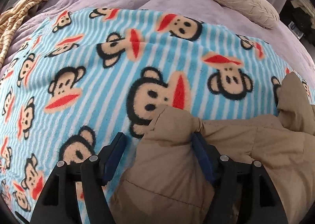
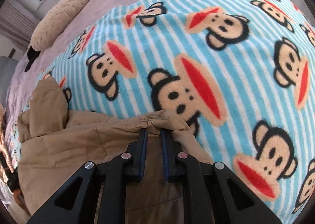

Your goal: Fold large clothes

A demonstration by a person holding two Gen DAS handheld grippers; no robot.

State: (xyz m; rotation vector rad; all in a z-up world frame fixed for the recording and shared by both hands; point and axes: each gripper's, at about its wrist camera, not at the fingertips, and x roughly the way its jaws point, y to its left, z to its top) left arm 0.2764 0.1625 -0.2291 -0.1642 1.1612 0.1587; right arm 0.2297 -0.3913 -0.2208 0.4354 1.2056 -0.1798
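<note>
Right fingers (image 2: 141,139) pinching tan jacket (image 2: 65,141)

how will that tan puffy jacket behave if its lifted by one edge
The jacket will probably flop and sag: it bunches where the right gripper pinches it. Its quilted, puffy panels suggest it is light for its bulk. It may spring back rather than hold a crease, and the blanket looks fuzzy enough to drag on it.
</note>
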